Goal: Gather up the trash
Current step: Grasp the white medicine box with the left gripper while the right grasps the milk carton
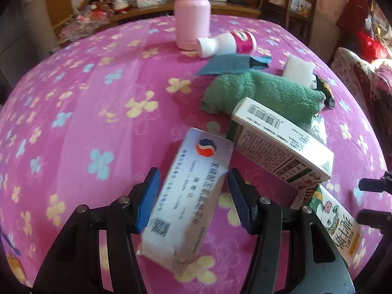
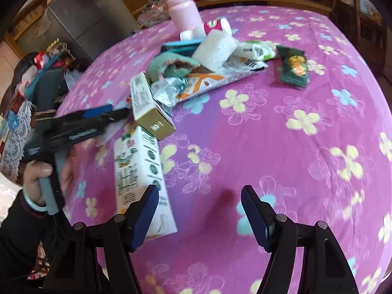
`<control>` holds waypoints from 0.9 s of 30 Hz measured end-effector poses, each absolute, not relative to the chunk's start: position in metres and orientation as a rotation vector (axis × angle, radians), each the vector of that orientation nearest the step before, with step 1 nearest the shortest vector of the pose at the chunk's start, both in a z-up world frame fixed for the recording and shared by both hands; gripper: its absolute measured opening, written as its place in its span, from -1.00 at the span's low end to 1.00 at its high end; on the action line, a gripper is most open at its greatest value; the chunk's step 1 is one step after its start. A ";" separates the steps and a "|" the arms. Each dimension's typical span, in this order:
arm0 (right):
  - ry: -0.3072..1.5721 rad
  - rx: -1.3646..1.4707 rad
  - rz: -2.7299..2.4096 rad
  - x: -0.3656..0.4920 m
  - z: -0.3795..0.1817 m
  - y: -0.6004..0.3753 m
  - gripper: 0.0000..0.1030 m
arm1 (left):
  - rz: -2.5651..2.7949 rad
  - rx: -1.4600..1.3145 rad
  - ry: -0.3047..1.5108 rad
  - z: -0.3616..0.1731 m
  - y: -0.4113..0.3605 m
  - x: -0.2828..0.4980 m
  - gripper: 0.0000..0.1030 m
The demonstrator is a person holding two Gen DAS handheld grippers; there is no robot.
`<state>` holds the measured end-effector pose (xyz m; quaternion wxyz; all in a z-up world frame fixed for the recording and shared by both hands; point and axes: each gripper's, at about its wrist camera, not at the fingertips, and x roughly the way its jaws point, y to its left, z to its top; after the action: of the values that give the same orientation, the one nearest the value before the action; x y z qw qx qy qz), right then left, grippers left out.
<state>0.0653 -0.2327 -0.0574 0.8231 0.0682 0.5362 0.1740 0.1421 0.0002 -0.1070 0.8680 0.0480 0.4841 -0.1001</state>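
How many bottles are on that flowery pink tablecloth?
2. A tall pink bottle stands upright at the far side of the tablecloth; a small white bottle with a pink label lies on its side beside its base. The green towel could hide more.

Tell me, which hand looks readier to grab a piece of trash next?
Probably the left: the left gripper already has the white box between its open jaws. The right gripper is open over bare tablecloth.
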 end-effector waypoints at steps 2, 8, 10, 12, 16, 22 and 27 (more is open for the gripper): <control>1.120 0.161 0.382 0.059 -0.050 -0.229 0.31 | -0.211 0.122 1.014 -0.109 -0.003 0.143 0.09; 1.089 0.060 0.415 0.055 -0.044 -0.190 0.41 | -0.164 0.142 1.027 -0.114 0.003 0.140 0.05; 1.089 0.031 0.423 0.054 -0.047 -0.176 0.41 | -0.137 0.139 1.030 -0.114 0.008 0.136 -0.05; 1.086 -0.015 0.422 0.057 -0.052 -0.160 0.41 | -0.116 0.137 1.020 -0.112 0.012 0.130 -0.05; 1.087 -0.099 0.397 0.063 -0.064 -0.135 0.41 | -0.088 0.109 1.008 -0.106 0.019 0.115 -0.05; 1.085 -0.071 0.383 0.060 -0.073 -0.136 0.10 | -0.087 0.085 0.982 -0.094 0.015 0.093 -0.05; 1.018 -0.058 0.352 0.040 -0.053 -0.158 0.09 | -0.110 0.074 0.955 -0.083 0.003 0.075 -0.05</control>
<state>0.0404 -0.1583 -0.0527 0.8581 -0.0278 0.4846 0.1676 0.0746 0.0029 -0.0825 0.8860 0.0356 0.4594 -0.0527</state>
